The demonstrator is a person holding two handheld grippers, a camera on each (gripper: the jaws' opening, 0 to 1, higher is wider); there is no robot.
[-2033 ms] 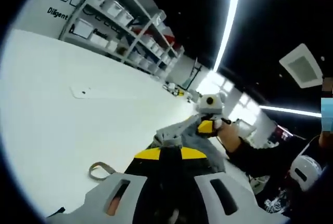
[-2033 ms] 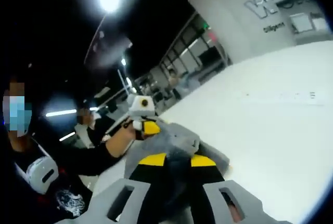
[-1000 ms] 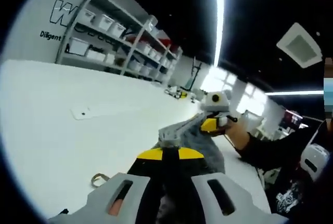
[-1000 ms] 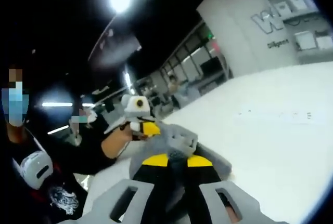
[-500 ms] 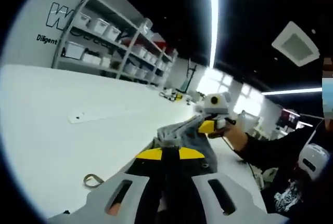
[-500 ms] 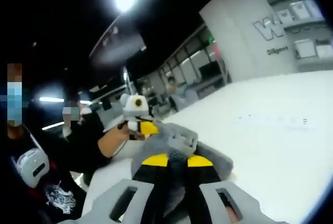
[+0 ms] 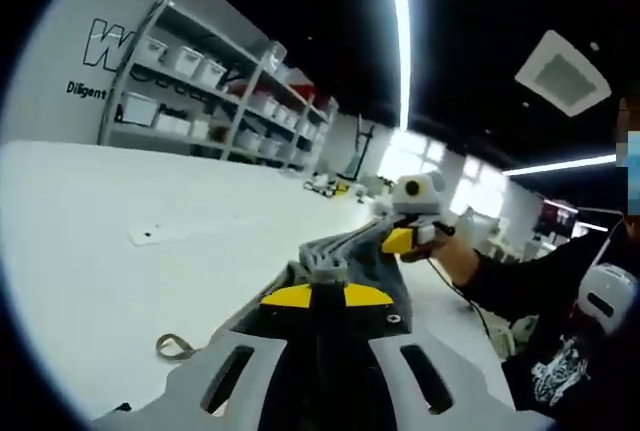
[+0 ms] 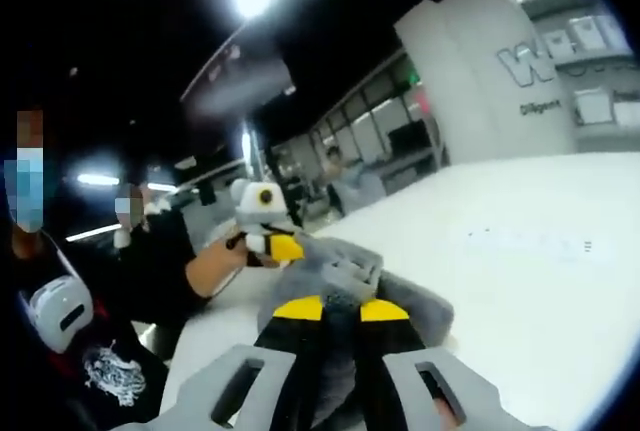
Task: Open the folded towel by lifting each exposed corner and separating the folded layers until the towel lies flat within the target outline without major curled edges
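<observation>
Both views face each other across towel (image 7: 345, 261).

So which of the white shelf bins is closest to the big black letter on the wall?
The top-shelf white plastic bin at the rack's left end; the others sit farther right or lower down.

Metal shelving (image 7: 215, 81) holds white bins against a lettered white wall (image 7: 60, 61); a light strip (image 7: 398, 31) crosses the dark ceiling. Bright windows (image 7: 420, 156) glow beyond.
</observation>
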